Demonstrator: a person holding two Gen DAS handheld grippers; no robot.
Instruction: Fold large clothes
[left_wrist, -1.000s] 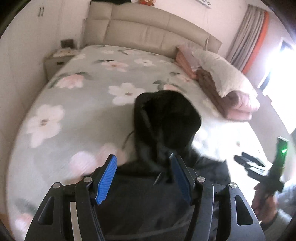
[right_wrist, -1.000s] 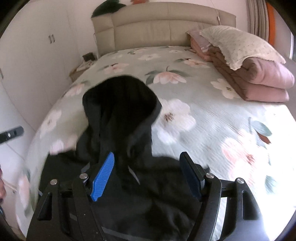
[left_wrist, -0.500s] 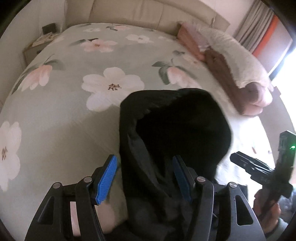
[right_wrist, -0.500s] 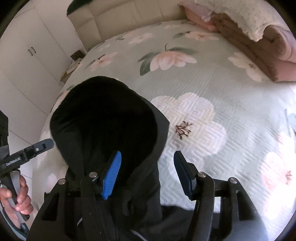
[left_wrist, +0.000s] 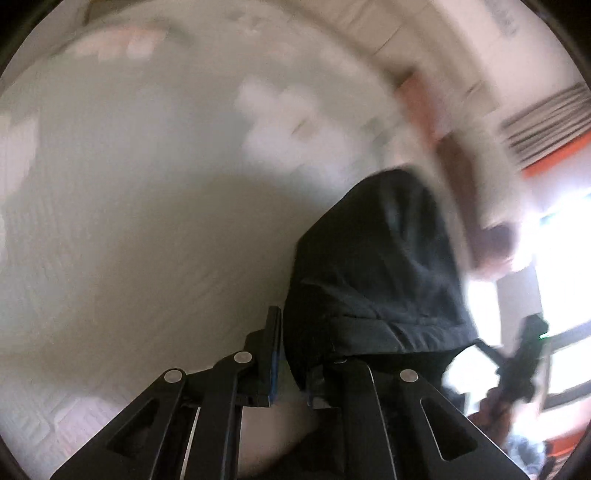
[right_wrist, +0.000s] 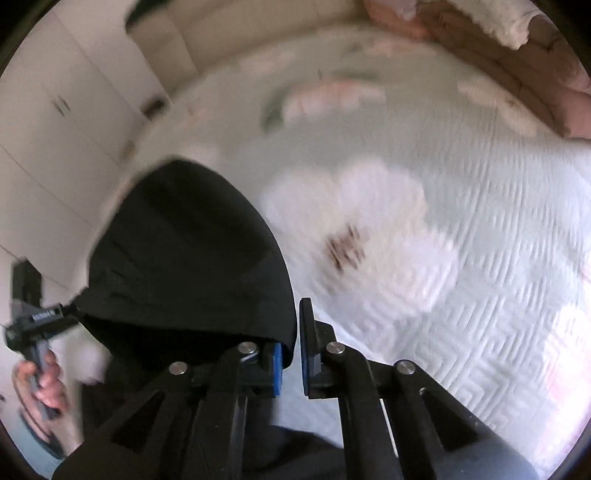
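Left gripper (left_wrist: 291, 360) and right gripper (right_wrist: 291, 360), jaws pressed together, each pinching one side of the hood opening of the black hoodie (right_wrist: 184, 258); hood dark, matte, domed and stretched between them above the floral bedspread (right_wrist: 461, 240). Open bed lies ahead; folded pink quilts (right_wrist: 517, 55) along far right edge

The hood (right_wrist: 184, 251) lies on the bed (right_wrist: 461, 258), folded quilts (right_wrist: 517, 66) at the far right, wardrobe (right_wrist: 55, 129) left.
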